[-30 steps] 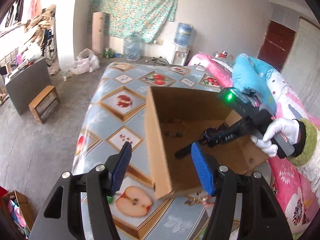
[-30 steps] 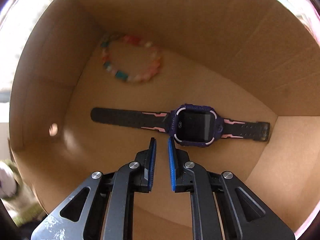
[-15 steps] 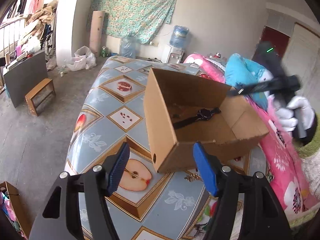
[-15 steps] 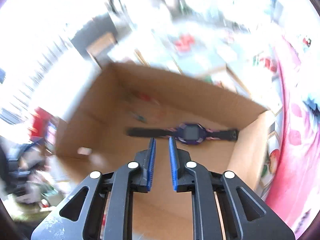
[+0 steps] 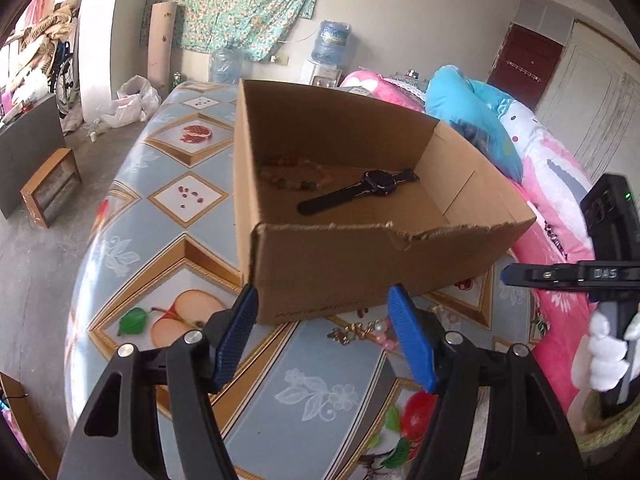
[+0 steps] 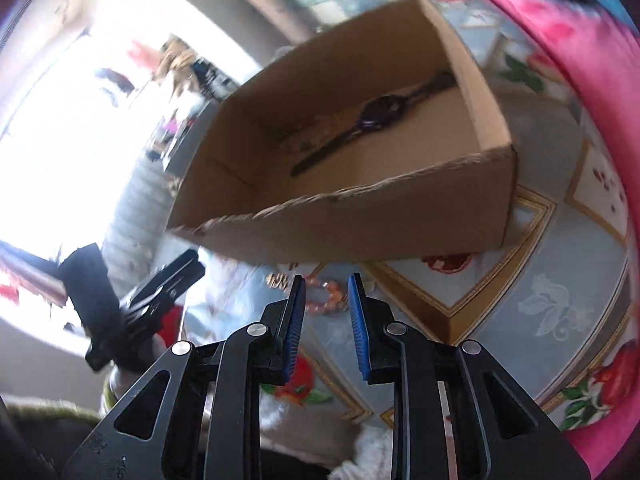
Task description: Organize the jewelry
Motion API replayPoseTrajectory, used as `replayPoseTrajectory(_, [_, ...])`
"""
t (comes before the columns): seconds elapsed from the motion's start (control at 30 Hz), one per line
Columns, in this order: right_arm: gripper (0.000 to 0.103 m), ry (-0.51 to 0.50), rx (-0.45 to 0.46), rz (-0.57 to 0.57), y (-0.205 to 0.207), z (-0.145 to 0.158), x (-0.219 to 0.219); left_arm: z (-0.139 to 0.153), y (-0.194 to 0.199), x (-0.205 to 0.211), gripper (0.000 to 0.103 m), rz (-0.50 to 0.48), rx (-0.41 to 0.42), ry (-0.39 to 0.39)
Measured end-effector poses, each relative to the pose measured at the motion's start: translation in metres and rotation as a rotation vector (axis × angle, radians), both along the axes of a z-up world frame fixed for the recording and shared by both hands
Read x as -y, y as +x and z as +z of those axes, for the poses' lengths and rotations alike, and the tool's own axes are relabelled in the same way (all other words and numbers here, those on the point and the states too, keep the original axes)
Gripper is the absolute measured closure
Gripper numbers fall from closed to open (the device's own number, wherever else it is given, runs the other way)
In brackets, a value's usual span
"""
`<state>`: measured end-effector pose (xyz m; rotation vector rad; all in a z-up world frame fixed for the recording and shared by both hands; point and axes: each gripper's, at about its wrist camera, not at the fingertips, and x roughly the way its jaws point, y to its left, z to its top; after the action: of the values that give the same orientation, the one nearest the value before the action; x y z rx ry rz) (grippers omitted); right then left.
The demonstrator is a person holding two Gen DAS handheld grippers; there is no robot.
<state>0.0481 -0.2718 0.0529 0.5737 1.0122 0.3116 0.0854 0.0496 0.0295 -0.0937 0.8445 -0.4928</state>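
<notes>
Left tongs [image 5: 322, 336] gape empty; right tongs [image 6: 326, 304] opening, empty; "D4S" readable on them; box [image 5: 360, 272] print illegible

Bench [image 5: 320, 396] with fruit-print cover as landmark. Beyond far end: floral cloth [image 5: 236, 0] hung on wall, two water jugs [image 5: 336, 42] below it, rolled mat [image 5: 162, 44] upright at cloth's left. Left of bench: white plastic bags [image 5: 132, 100] on floor, small wooden stool [image 5: 50, 186], dark cabinet [image 5: 28, 152]. Right of bench: pink bedding [image 5: 560, 200], blue pillow [image 5: 472, 116]; dark red door [image 5: 528, 64] behind.
</notes>
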Motion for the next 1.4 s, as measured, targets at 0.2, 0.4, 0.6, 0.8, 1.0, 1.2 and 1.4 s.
replayPoseTrajectory(0.2, [0.08, -0.024, 0.055, -0.069, 0.015, 0.008, 0.005, 0.002, 0.003, 0.006, 0.035, 0.039, 0.005, 0.003])
replayPoseTrajectory(0.4, [0.08, -0.097, 0.074, -0.017, 0.015, -0.016, -0.003, -0.007, -0.023, 0.045, 0.035, -0.107, 0.039, 0.083])
replayPoseTrajectory(0.6, [0.08, -0.187, -0.031, -0.019, -0.021, -0.066, -0.004, -0.03, -0.041, 0.108, 0.04, -0.293, 0.078, 0.277])
replayPoseTrajectory(0.8, [0.08, -0.143, -0.056, -0.039, -0.031, -0.075, 0.006, -0.051, -0.036, 0.135, 0.058, -0.392, 0.077, 0.4])
replayPoseTrajectory(1.0, [0.08, -0.117, -0.048, -0.043, -0.025, -0.081, 0.013, -0.058, -0.026, 0.14, 0.079, -0.425, 0.035, 0.417])
replayPoseTrajectory(1.2, [0.08, -0.093, -0.042, -0.04, -0.035, -0.086, 0.027, -0.053, -0.023, 0.139, 0.094, -0.447, 0.028, 0.399])
replayPoseTrajectory(1.4, [0.081, -0.096, -0.044, -0.041, -0.03, -0.088, 0.031, -0.014, -0.014, 0.115, 0.094, -0.389, 0.045, 0.28])
